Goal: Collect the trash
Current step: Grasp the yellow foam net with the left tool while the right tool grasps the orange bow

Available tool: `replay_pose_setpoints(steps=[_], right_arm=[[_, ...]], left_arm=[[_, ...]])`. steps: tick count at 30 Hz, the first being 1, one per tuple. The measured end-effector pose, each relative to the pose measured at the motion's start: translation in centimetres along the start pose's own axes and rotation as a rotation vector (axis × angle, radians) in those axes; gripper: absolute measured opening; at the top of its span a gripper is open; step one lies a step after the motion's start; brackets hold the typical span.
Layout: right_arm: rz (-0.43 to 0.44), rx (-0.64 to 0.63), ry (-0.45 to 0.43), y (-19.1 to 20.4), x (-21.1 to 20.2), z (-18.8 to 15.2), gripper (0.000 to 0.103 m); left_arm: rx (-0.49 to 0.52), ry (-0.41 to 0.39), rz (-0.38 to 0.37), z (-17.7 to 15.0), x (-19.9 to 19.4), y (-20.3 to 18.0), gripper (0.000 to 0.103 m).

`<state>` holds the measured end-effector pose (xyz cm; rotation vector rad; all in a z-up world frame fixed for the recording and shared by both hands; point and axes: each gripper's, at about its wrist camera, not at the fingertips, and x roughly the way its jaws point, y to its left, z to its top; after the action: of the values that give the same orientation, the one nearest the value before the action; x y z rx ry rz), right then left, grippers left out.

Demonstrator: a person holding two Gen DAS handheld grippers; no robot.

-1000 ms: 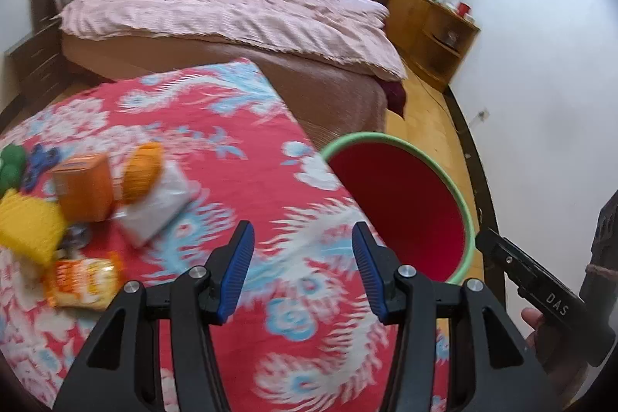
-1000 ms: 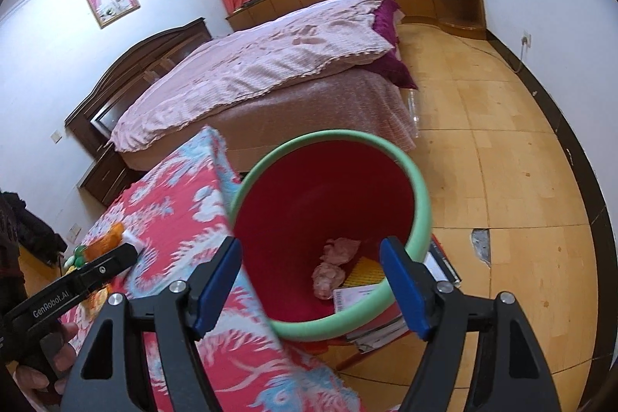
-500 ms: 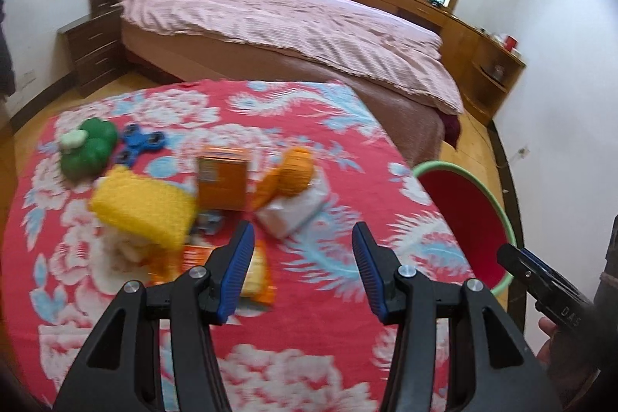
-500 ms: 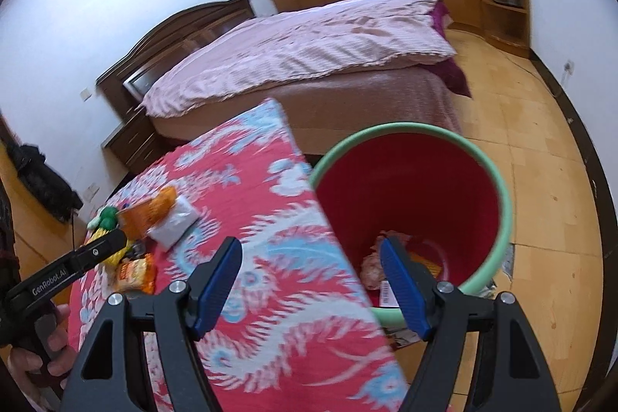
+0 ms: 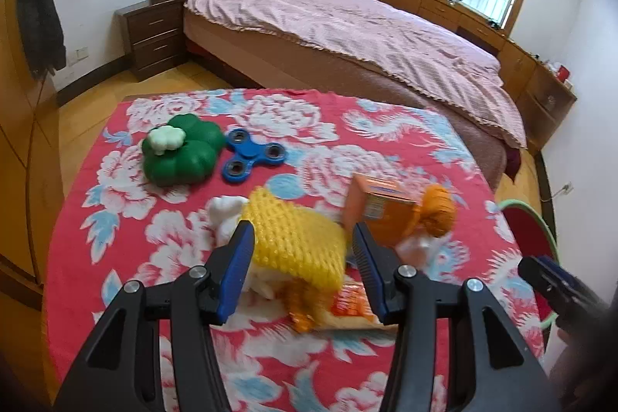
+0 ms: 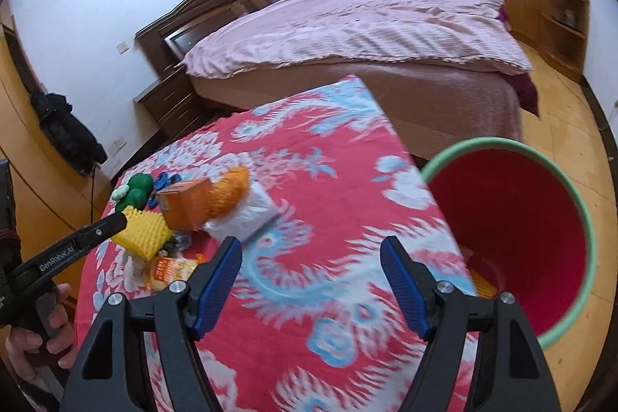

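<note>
My left gripper [image 5: 301,257] is open, its jaws on either side of a yellow foam net [image 5: 293,246] lying on crumpled white paper [image 5: 226,215] and an orange snack packet [image 5: 347,304]. An orange box [image 5: 376,215], an orange foam net [image 5: 436,209] and a white wrapper [image 6: 241,219] lie beside them. My right gripper [image 6: 311,277] is open and empty above the red floral tablecloth [image 6: 309,296]. The red bin with a green rim [image 6: 513,234] stands on the floor at the table's right edge. The left gripper also shows in the right wrist view [image 6: 89,234].
A green toy [image 5: 179,153] and a blue fidget spinner [image 5: 253,161] lie at the table's far left. A bed [image 5: 347,33] with a pink cover stands behind the table, with a nightstand [image 5: 154,33] and wooden cabinets [image 5: 540,91] along the walls.
My left gripper has swung left from the bin and closed in over the yellow foam net. My right gripper has turned from the bin toward the table.
</note>
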<state>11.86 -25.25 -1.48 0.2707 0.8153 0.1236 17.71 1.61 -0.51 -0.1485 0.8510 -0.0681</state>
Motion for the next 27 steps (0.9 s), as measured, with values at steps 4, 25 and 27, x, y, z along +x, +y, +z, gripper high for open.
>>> replay_pose_setpoints(steps=[4,25,27], right_arm=[[0.016,-0.036,0.001,2.0,1.4,1.1,0.076],[0.076,-0.109,0.077,6.1,8.7,2.4,0.025],[0.085,-0.105,0.064,6.0,8.3,2.4,0.023]], left_arm=[[0.001,0.002,0.040,0.2,1.0,0.8,0.053],[-0.080,0.009,-0.002,-1.9,-0.8,4.9,0.054],[-0.079,-0.001,-0.011,-1.9,-1.4,5.0,0.056]])
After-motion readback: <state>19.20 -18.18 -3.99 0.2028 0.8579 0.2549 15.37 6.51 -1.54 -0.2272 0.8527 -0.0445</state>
